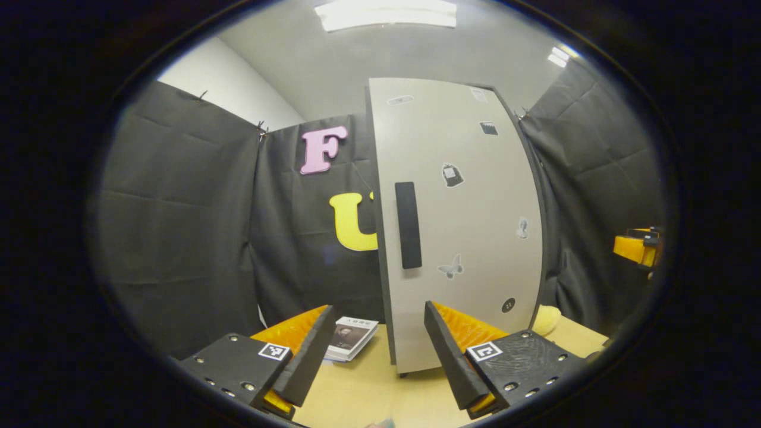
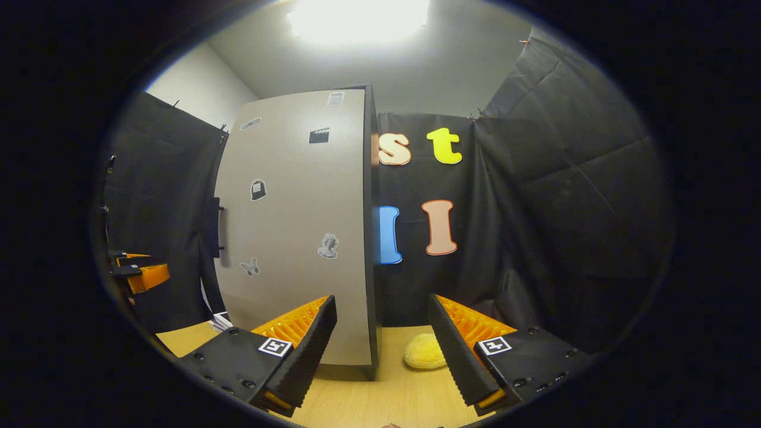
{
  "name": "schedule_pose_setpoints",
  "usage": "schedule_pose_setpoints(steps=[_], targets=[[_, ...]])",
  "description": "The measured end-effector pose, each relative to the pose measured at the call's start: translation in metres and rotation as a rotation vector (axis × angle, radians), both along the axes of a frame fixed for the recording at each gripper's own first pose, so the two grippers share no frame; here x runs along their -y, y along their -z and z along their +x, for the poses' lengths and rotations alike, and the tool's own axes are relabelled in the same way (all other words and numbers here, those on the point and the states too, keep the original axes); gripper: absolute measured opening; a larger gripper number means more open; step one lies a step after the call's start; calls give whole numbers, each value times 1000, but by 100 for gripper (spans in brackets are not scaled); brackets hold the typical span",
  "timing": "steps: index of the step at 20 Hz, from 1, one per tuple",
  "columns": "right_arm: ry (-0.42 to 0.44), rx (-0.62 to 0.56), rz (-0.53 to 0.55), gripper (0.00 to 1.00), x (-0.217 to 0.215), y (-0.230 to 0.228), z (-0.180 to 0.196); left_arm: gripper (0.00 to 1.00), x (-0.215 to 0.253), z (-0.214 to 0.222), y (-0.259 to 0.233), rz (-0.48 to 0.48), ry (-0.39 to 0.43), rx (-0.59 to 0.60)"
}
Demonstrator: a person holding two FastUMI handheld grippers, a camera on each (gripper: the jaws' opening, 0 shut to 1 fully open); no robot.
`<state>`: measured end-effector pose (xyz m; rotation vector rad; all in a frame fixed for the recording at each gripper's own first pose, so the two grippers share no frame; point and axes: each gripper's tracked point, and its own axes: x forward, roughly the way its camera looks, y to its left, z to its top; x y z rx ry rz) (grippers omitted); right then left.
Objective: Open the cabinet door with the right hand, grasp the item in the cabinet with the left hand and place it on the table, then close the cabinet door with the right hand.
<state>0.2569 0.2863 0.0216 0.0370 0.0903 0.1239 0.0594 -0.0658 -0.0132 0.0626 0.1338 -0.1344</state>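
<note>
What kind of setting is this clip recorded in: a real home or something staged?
Most likely a staged recording booth, not a home: black cloth hangs as walls all round, and a lone sticker-covered cabinet stands door shut on a plain wooden table, under ceiling strip lights.

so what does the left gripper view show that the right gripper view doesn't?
Left gripper view: the door handle face-on, the booklet cover, and the right tool far right. Right gripper view: the cabinet's dark side edge and the left tool far left. Shared: the closed stickered door, wooden table, yellow soft item; each view's own tool open.
</note>
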Motion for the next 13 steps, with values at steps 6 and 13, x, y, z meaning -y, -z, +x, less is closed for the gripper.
schedule_pose_setpoints(steps=[6,13], targets=[[-2,-2,-7,98,-5,-3,-3,91,-8,1,0,-8,-1,11],[-10,3,-11,98,-7,-7,-6,91,-15,1,4,-14,-14,8]])
